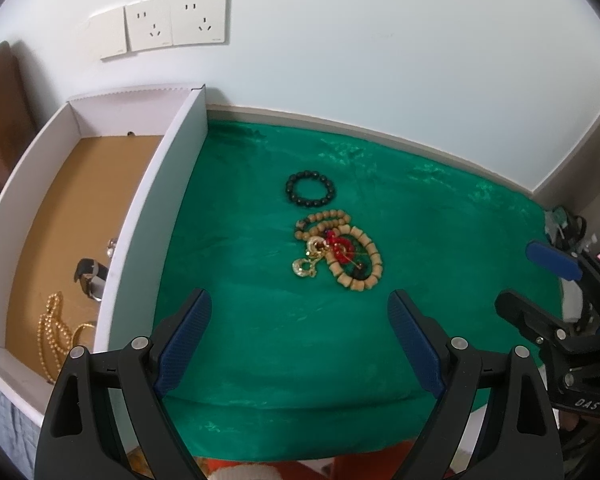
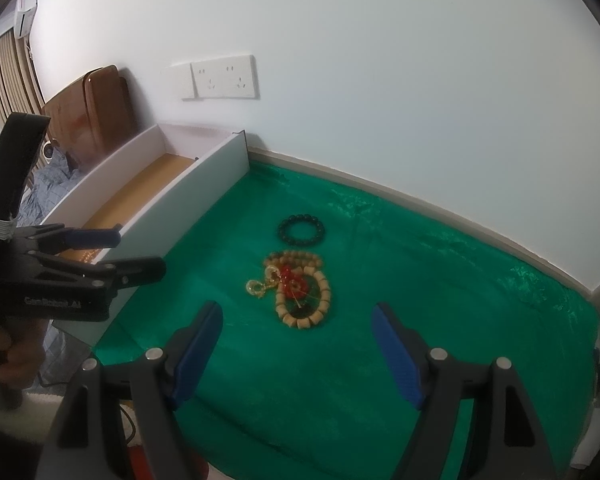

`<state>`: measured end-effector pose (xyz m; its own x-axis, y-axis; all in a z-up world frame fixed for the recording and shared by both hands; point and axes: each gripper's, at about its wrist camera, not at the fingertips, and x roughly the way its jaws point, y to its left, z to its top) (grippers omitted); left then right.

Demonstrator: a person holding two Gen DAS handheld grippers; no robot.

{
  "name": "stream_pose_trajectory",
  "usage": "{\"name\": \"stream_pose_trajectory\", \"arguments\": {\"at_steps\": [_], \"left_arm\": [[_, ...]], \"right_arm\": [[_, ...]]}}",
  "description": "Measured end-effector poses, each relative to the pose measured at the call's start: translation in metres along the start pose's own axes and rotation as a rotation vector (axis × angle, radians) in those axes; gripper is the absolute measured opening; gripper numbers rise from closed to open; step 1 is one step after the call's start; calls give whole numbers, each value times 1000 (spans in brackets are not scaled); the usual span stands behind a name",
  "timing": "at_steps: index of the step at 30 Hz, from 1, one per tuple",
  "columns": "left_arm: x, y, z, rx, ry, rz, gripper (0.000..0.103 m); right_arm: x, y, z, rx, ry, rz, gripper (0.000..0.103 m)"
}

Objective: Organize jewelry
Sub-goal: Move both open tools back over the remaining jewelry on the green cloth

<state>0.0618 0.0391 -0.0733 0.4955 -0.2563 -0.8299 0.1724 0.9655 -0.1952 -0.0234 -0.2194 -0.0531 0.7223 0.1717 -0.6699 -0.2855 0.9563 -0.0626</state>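
black bracelet flat on cloth; wooden beads tangled beside it

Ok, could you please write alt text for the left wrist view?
The open left hand-held gripper hovers over a green cloth with a dark bead bracelet and a tangled pile of wooden, red and gold jewelry. To the left, a white box holds a gold bead chain.

The cloth is a shiny emerald green with a faint tonal sheen pattern; near its centre lie a black bead bracelet, a tan wooden bead bracelet, a red bead piece and a gold pendant. The box at the cloth's left edge has white walls and a tan-brown floor, holding a gold bead chain and a black-and-silver item. Both grippers' fingers are black with ribbed blue pads.
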Motion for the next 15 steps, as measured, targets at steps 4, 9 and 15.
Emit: {"name": "stream_pose_trajectory", "arguments": {"at_steps": [4, 9, 15], "left_arm": [[1, -1, 1, 2, -2, -2, 91], [3, -4, 4, 14, -7, -4, 91], [9, -6, 4, 24, -3, 8, 91]], "right_arm": [[-2, -1, 1, -6, -5, -5, 78], [-3, -6, 2, 2, -3, -16, 78], [1, -11, 3, 10, 10, -10, 78]]}}
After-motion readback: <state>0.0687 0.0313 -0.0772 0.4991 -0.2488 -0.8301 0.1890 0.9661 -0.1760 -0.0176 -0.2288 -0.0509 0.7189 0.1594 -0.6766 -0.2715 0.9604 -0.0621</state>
